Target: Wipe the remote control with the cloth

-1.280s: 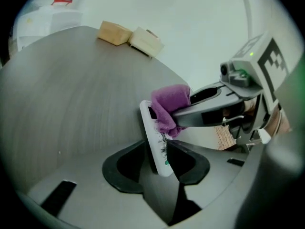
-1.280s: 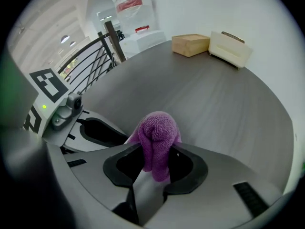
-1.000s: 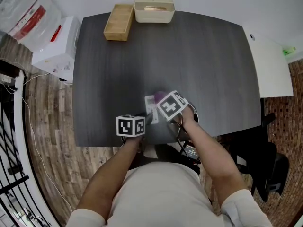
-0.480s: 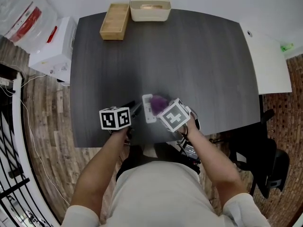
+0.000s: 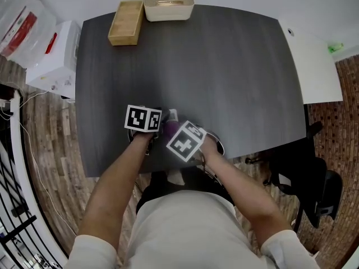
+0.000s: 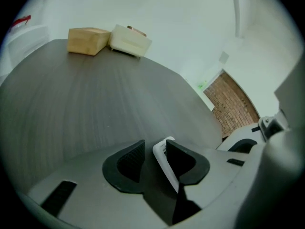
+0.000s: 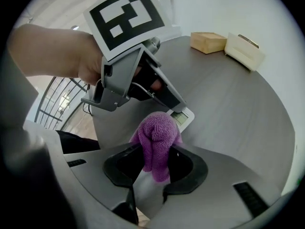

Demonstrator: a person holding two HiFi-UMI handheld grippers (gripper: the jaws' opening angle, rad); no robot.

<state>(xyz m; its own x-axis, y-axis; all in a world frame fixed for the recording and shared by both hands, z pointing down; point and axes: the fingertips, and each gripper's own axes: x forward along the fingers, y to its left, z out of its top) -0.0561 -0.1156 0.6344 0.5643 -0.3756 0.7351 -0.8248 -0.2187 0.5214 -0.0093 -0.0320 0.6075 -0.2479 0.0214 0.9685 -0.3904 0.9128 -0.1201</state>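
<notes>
Two grips in place. At the left gripper (image 6: 152,151), pinches the white remote control (image 6: 164,163) by its edge, jaws narrowly set; at the right gripper (image 7: 155,161), clamps a bunched purple cloth (image 7: 156,137), tip at the remote's display end. Just moved in from the left (half a second back, remote lay loose on the table (image 5: 224,66)). Looks steadied now near the front edge, ready for wiping strokes.

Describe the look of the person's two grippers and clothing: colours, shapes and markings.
The left gripper and right gripper each have a pale grey body, two black pads and a white cube printed with black square markers. The person wears a cream top whose sleeves leave the forearms bare.
</notes>
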